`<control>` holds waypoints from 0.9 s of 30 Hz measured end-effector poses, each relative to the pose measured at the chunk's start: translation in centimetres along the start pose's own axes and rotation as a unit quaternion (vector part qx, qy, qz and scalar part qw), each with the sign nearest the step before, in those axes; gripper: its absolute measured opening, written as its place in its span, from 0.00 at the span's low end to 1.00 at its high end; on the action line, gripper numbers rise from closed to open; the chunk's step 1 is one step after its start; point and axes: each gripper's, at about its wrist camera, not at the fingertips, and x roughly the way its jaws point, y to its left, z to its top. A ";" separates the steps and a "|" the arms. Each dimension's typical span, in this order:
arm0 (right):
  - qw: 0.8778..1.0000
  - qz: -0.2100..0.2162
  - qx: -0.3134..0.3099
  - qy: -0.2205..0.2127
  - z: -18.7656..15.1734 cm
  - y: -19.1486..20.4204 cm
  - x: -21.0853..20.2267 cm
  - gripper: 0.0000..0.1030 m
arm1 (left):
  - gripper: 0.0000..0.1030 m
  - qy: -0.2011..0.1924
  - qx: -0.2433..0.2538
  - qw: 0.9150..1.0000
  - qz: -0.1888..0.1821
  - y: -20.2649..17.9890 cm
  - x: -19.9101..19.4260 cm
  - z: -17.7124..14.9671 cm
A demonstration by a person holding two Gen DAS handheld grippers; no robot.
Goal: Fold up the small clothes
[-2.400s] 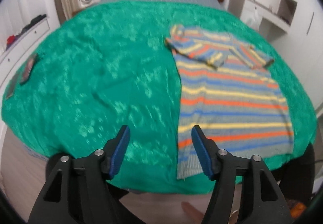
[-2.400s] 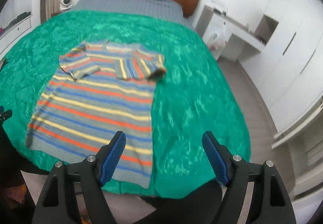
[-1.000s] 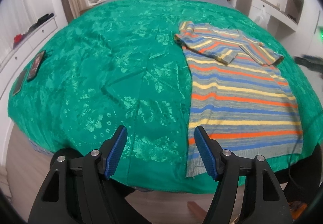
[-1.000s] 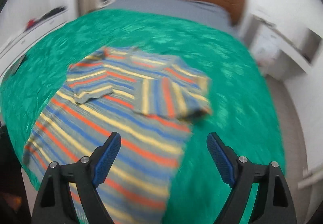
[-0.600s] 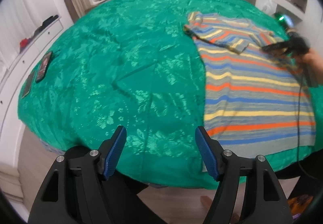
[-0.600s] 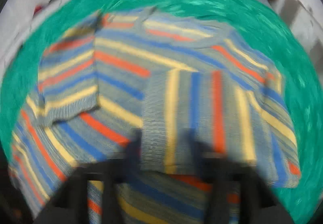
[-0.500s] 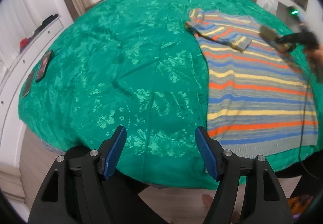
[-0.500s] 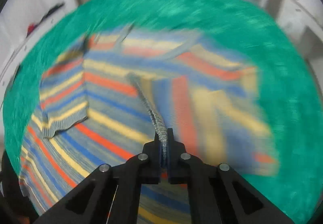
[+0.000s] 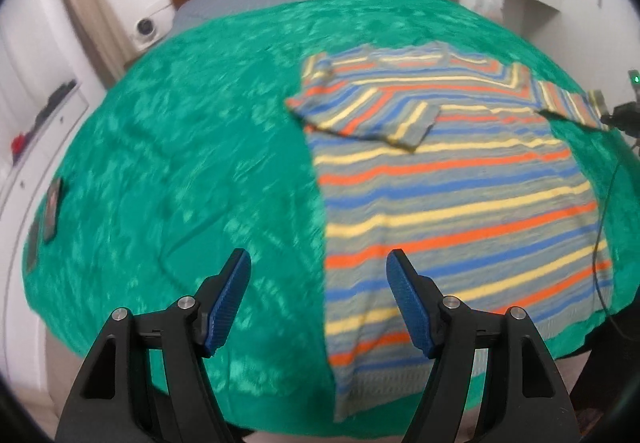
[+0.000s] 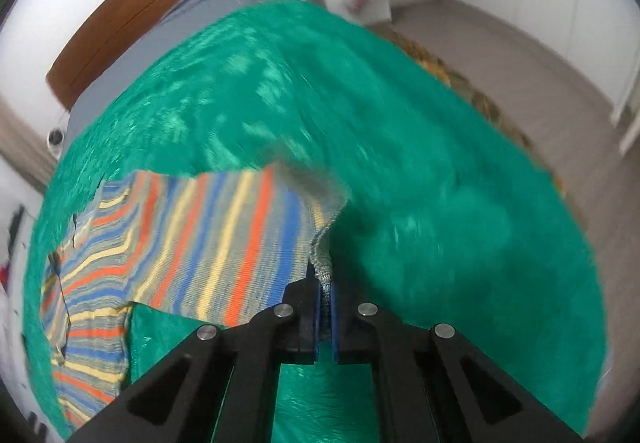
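Striped shirt (image 9: 452, 179) lies flat on green bedspread (image 9: 180, 147), long axis running away from us. R gripper (image 10: 325, 279) clamps its sleeve (image 10: 224, 239), pulled outward to shirt's right; L gripper (image 9: 318, 303) w/ jaws apart, empty, near hem.

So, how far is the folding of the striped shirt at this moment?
Early stage. Done: the striped shirt lies flat on the green bedspread, with one sleeve folded onto the body. In hand: the right gripper is shut on the other sleeve, which is stretched outward off the body. The left gripper is open and holds nothing. Left: that sleeve and the whole body are not yet folded.
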 end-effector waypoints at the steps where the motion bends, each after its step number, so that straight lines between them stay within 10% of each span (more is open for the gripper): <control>1: 1.000 -0.003 0.007 0.000 -0.2 -0.8 0.2 0.03 | 0.71 -0.002 0.009 1.000 0.002 -0.4 0.0 0.3; 11: 0.997 0.015 0.071 -0.012 -1.7 -4.1 0.0 0.04 | 0.71 -0.006 0.072 0.997 0.021 -0.7 1.6 3.8; 16: 0.998 -0.016 0.037 -0.057 -3.9 -4.0 -4.6 0.48 | 0.71 -0.014 0.093 0.994 -0.049 -2.4 3.8 8.2; 22: 0.997 0.033 0.003 -0.063 -10.5 -1.5 -8.1 0.50 | 0.70 0.028 0.203 0.976 -0.074 -8.8 11.4 10.7; 24: 0.997 0.048 -0.002 -0.058 -12.4 -0.9 -8.5 0.50 | 0.58 0.058 0.198 0.976 -0.064 -9.0 14.5 10.9; 26: 0.997 0.057 -0.012 -0.057 -14.6 -0.1 -9.1 0.50 | 0.08 0.087 0.157 0.980 -0.085 -7.9 16.4 11.4; 27: 0.997 0.057 -0.018 -0.058 -15.4 0.2 -9.3 0.50 | 0.04 0.086 0.131 0.984 -0.084 -6.9 16.4 11.8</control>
